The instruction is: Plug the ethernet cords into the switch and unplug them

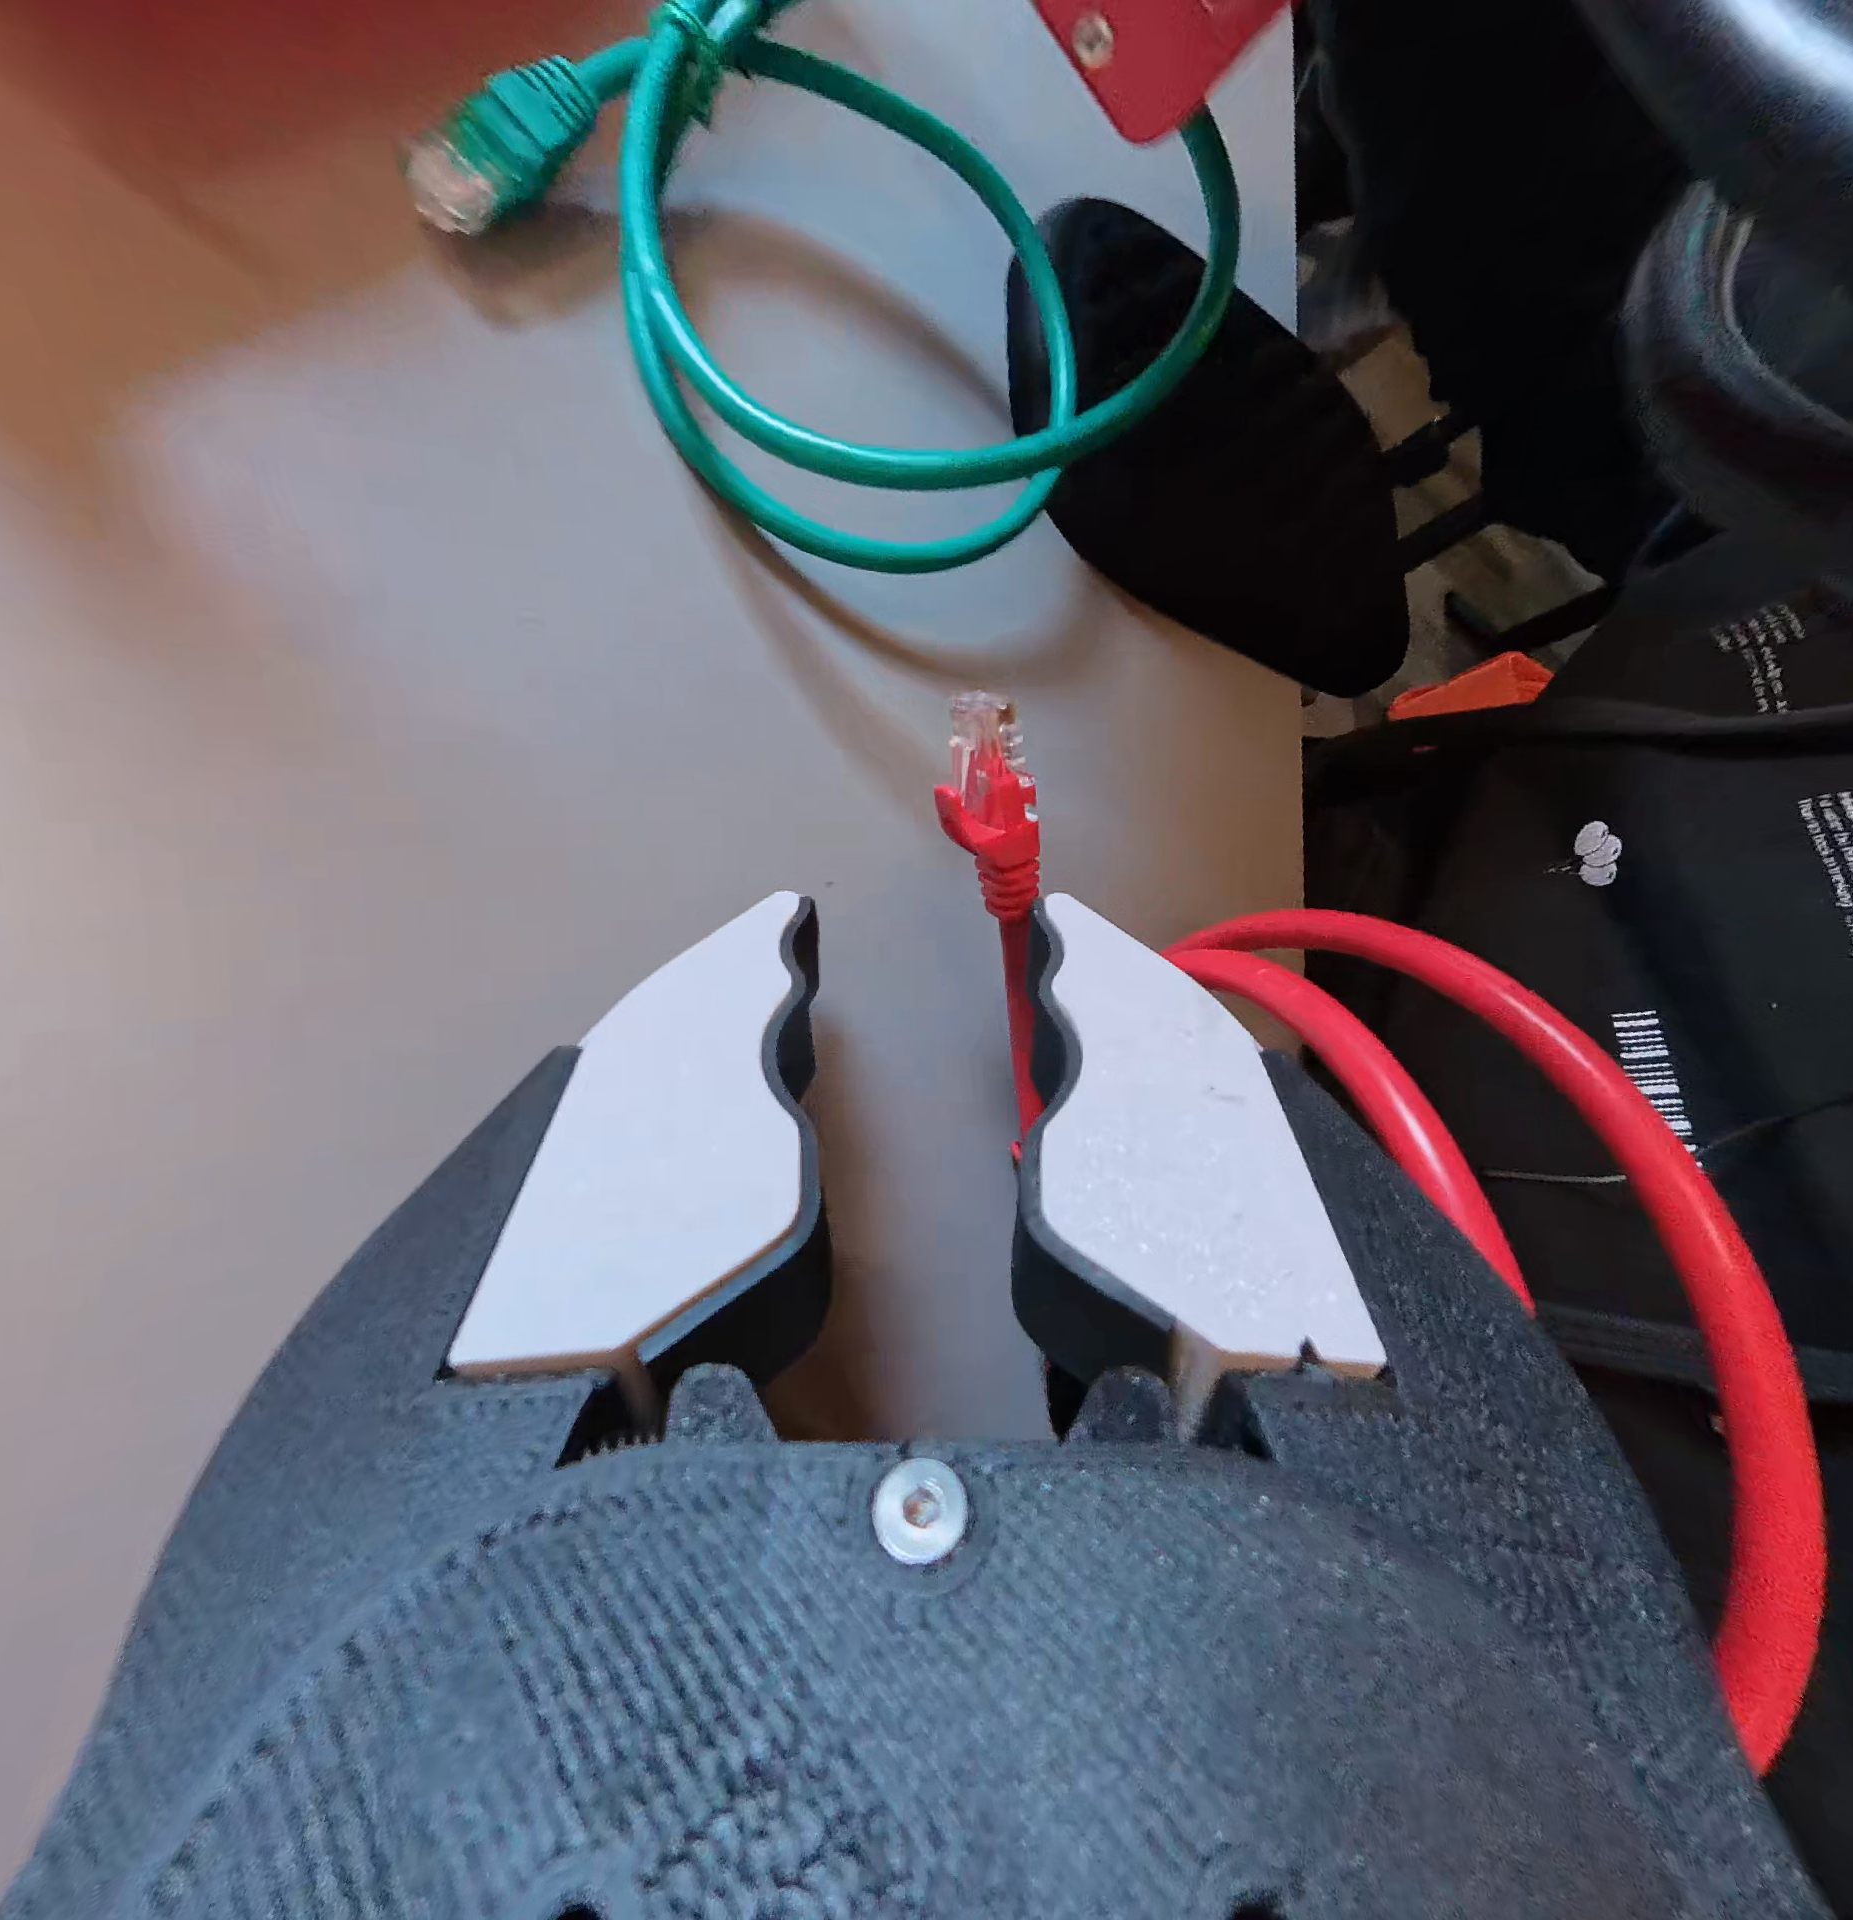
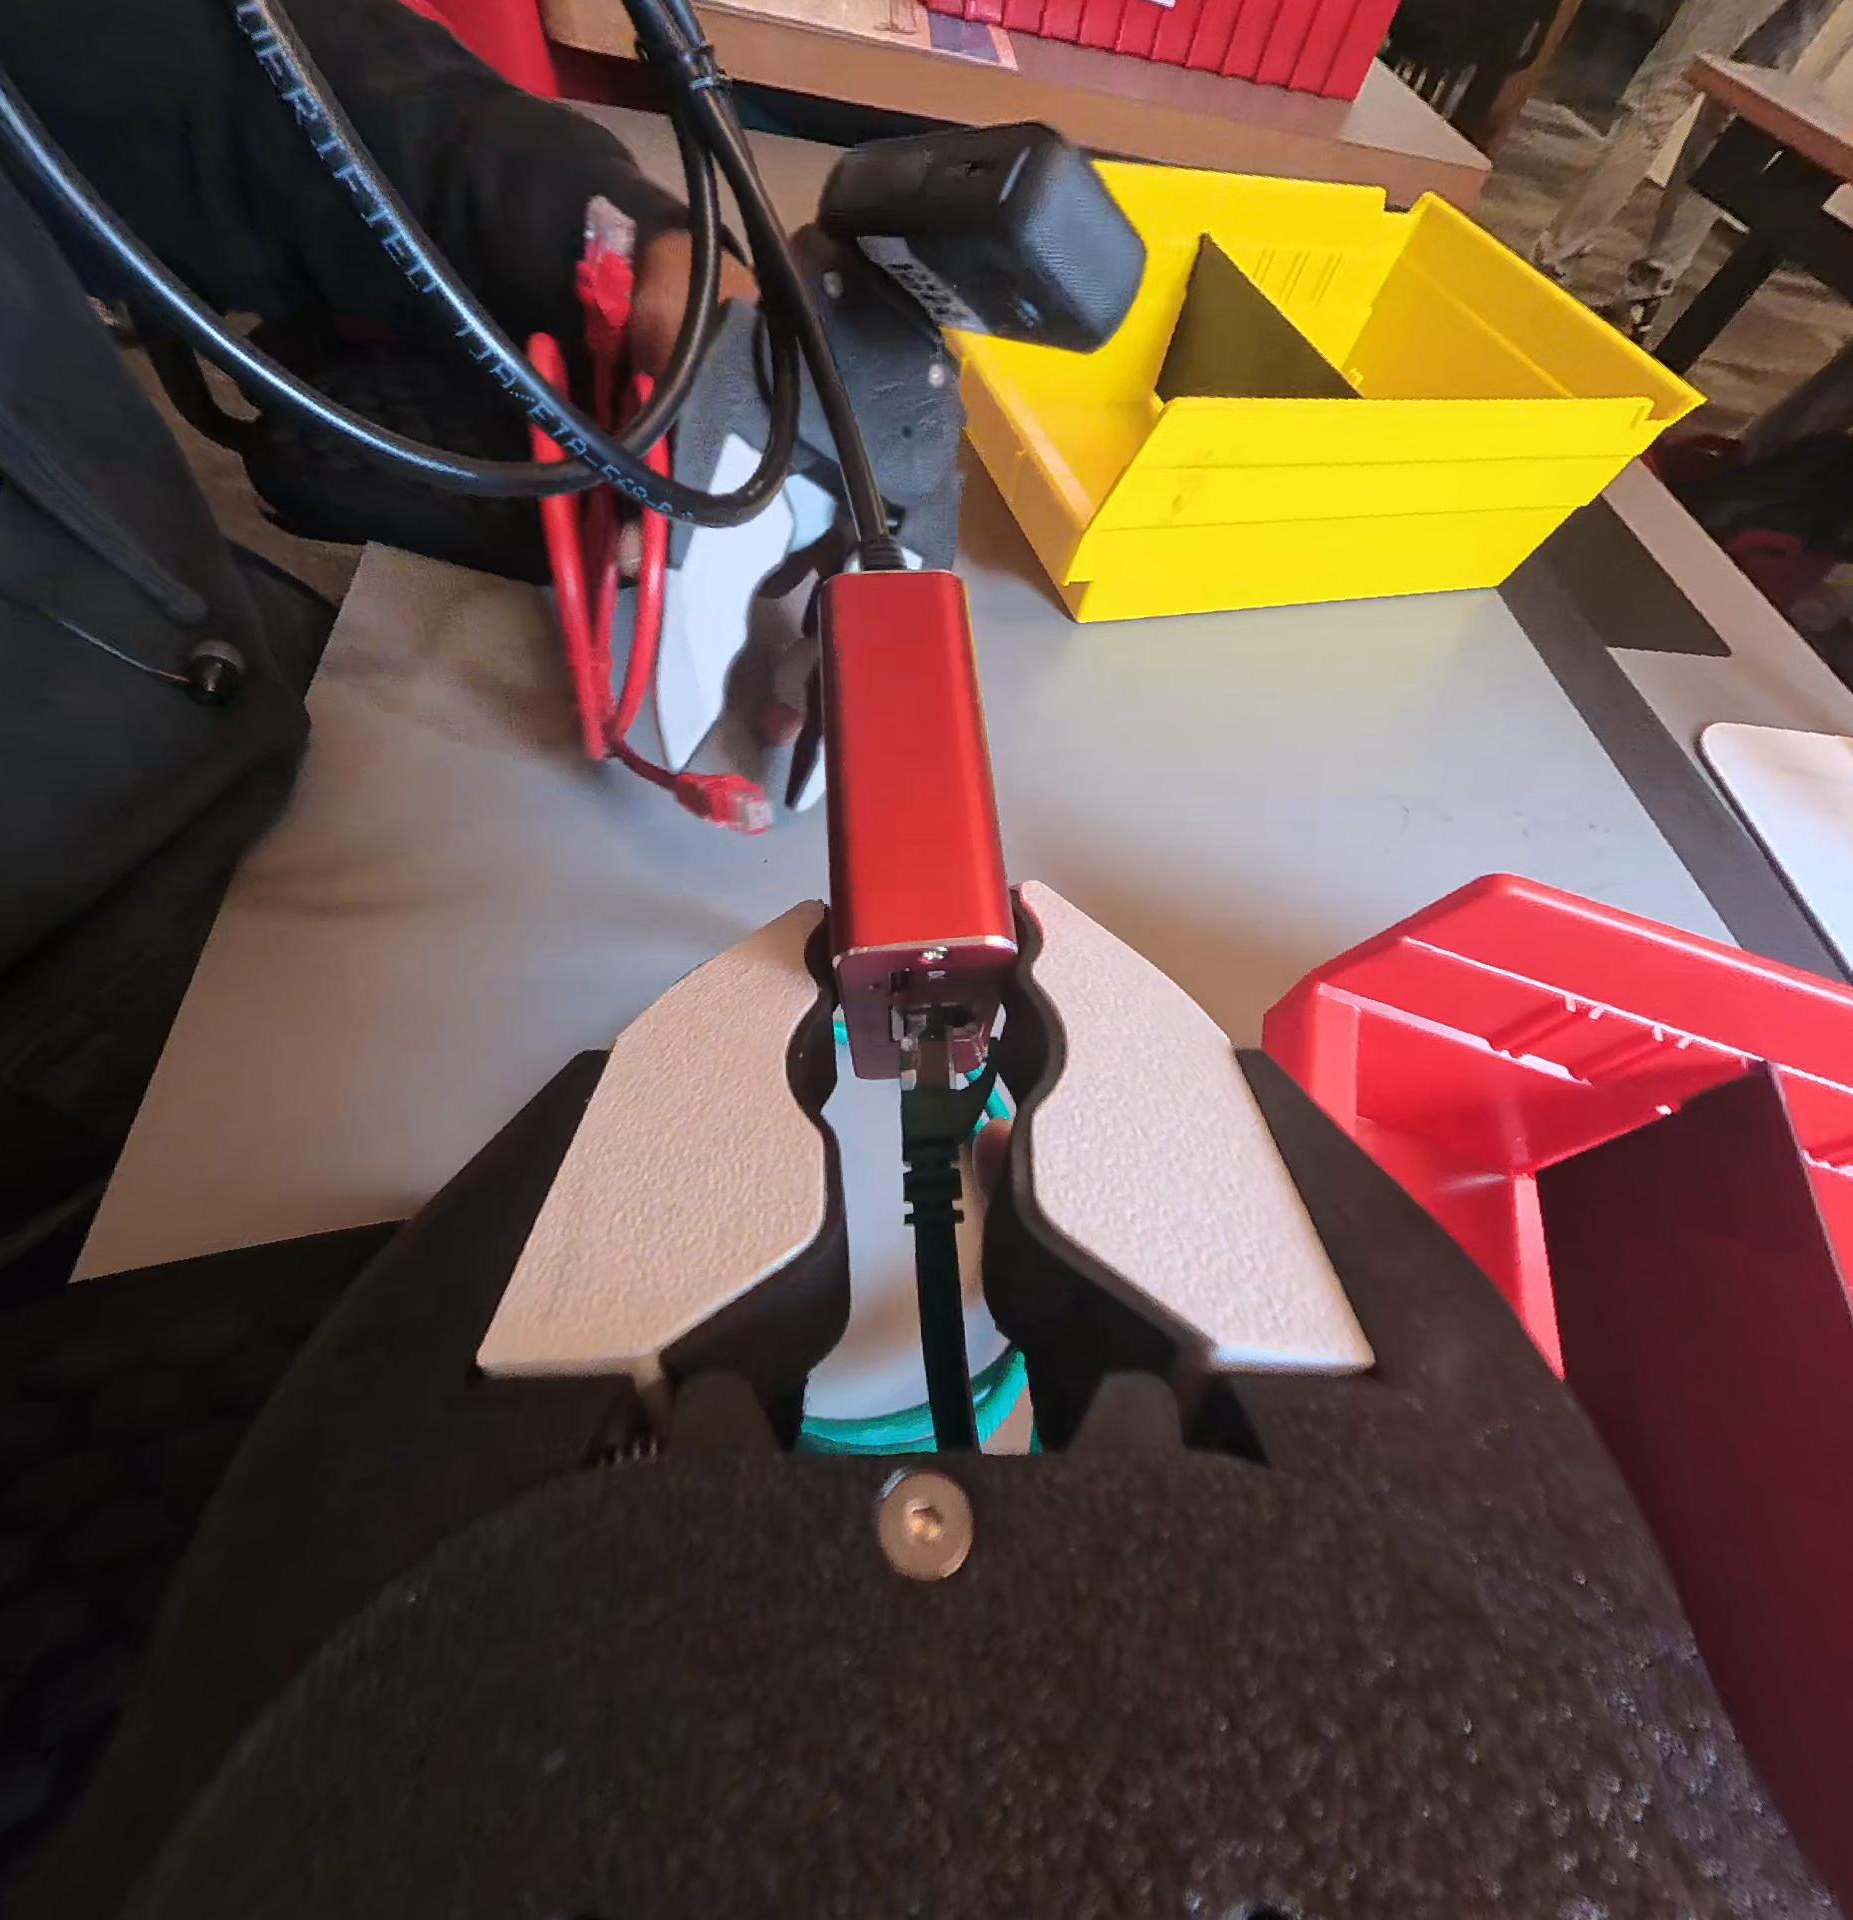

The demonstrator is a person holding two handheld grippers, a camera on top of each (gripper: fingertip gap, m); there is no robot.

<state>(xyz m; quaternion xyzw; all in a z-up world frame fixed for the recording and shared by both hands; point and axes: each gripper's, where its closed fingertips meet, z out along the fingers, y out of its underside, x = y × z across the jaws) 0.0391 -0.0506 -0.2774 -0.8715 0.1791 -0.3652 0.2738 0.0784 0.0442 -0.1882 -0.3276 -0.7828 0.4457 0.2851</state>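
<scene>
My right gripper (image 2: 922, 914) is shut on the red metal switch (image 2: 906, 748) and holds it above the grey table. A green ethernet cord (image 2: 937, 1164) is plugged into the switch's near port, and a black cable (image 2: 797, 343) leaves its far end. In the left wrist view the green cord (image 1: 849, 436) lies coiled with its free plug (image 1: 486, 145) on the table, and a corner of the switch (image 1: 1140, 62) shows at the top. My left gripper (image 1: 922, 914) is open. The red ethernet cord (image 1: 1021, 997) rests against its right finger, plug (image 1: 989, 769) unplugged just past the tips.
A yellow bin (image 2: 1317, 468) stands at the back right and a red bin (image 2: 1576, 1091) close on the right. The table's edge (image 1: 1296, 623) runs beside my left gripper, with black fabric beyond it. A person's dark sleeve (image 2: 382, 208) is at the far left. The gap from one gripper's tips to the other's is roughly 15 cm.
</scene>
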